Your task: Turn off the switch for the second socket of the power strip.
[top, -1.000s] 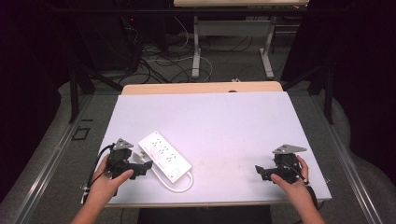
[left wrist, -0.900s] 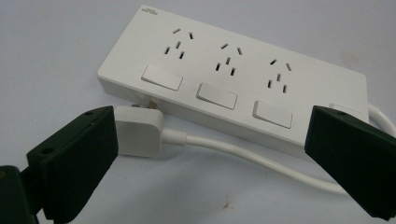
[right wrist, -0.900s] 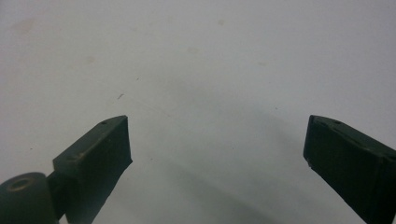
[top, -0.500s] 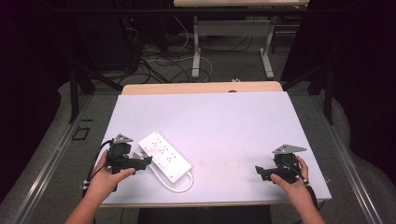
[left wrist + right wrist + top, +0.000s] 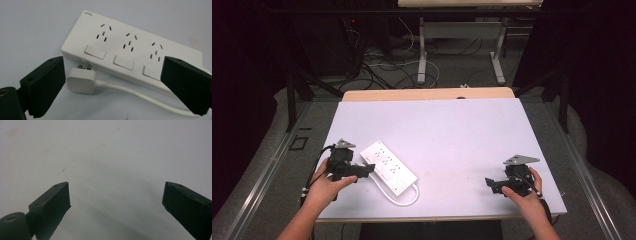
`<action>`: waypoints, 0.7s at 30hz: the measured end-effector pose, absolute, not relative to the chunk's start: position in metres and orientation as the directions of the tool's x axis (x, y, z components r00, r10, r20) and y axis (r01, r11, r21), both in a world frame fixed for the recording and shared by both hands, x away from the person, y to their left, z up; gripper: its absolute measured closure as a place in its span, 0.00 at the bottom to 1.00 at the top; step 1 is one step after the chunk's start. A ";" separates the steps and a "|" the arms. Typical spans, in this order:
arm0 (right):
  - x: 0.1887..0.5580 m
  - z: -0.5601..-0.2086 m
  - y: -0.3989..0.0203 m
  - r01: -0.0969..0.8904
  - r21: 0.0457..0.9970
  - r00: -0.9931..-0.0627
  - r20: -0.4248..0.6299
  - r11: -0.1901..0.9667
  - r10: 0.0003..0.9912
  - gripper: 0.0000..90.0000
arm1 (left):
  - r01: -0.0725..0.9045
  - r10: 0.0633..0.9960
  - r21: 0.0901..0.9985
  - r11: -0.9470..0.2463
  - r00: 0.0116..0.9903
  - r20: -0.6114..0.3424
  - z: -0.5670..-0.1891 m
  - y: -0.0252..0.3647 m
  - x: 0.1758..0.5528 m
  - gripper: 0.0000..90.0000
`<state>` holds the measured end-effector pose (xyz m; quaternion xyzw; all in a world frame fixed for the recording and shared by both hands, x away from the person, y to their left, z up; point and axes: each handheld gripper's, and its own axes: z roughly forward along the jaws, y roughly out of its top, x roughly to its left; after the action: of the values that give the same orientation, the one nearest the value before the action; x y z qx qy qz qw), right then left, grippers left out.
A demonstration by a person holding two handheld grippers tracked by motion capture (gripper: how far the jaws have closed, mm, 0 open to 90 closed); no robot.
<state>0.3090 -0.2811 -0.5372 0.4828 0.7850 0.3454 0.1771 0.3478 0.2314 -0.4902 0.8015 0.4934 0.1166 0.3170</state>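
Two black two-jaw grippers work at a pale lavender desk (image 5: 452, 130), and just one thing on it matters: a white plastic three-outlet power strip (image 5: 388, 165) with its own white cord and flat white plug (image 5: 81, 80). The strip lies near the desk's front-left corner, its long axis running diagonally from the left rear toward the front middle, the cord (image 5: 409, 199) looping off its nearer end.

The left gripper (image 5: 364, 170) sits just beside the strip's left end, by far the nearer of the two. Its jaws stand wide apart and have just been closing a little, yet nothing is pinched; in the left gripper view the plug lies on the desk between them, close to the left jaw and just in front of the strip's long side, prongs pointing at that side. The right jaw overlaps the strip's third switch in that view, though I cannot tell if it touches.

The right gripper (image 5: 490, 184) rests near the front-right corner, well apart from the strip, its jaws spread wide over bare desk with nothing held.

Judging by this, the plug is the likely target, and the left jaws would need to centre across its flat body before closing.
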 end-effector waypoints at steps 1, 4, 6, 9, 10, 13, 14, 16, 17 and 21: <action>0.309 -0.537 -0.281 0.638 0.712 -0.470 0.056 0.294 0.881 0.08 | 0.717 0.865 0.623 -0.312 0.486 -0.126 -0.490 0.231 0.348 0.10; 0.309 -0.538 -0.281 0.640 0.710 -0.468 0.057 0.293 0.882 0.08 | 0.727 0.869 0.617 -0.300 0.475 -0.137 -0.489 0.230 0.352 0.15; 0.309 -0.538 -0.282 0.639 0.709 -0.471 0.056 0.297 0.880 0.08 | 0.735 0.873 0.614 -0.288 0.465 -0.147 -0.489 0.229 0.353 0.18; 0.310 -0.538 -0.282 0.641 0.710 -0.464 0.056 0.292 0.884 0.08 | 0.741 0.876 0.604 -0.294 0.461 -0.139 -0.489 0.229 0.356 0.19; 0.310 -0.538 -0.282 0.642 0.709 -0.464 0.057 0.291 0.884 0.08 | 0.751 0.881 0.598 -0.280 0.449 -0.151 -0.489 0.227 0.357 0.21; 0.310 -0.539 -0.282 0.638 0.710 -0.470 0.054 0.297 0.881 0.08 | 0.763 0.888 0.587 -0.270 0.434 -0.155 -0.489 0.227 0.358 0.26; 0.310 -0.539 -0.282 0.639 0.709 -0.472 0.055 0.299 0.880 0.08 | 0.763 0.888 0.587 -0.270 0.434 -0.155 -0.489 0.227 0.358 0.28; 0.310 -0.539 -0.283 0.639 0.709 -0.474 0.056 0.299 0.879 0.08 | 0.774 0.892 0.578 -0.258 0.420 -0.165 -0.489 0.226 0.361 0.29; 0.310 -0.539 -0.282 0.640 0.708 -0.472 0.059 0.297 0.879 0.08 | 0.777 0.897 0.581 -0.243 0.408 -0.169 -0.489 0.226 0.361 0.29; 0.310 -0.539 -0.282 0.643 0.707 -0.472 0.065 0.294 0.879 0.08 | 0.789 0.900 0.569 -0.232 0.396 -0.182 -0.490 0.227 0.364 0.31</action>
<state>0.3103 -0.2820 -0.5394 0.4842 0.7858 0.3446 0.1712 0.3644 0.2269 -0.4895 0.7795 0.5417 0.0921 0.3007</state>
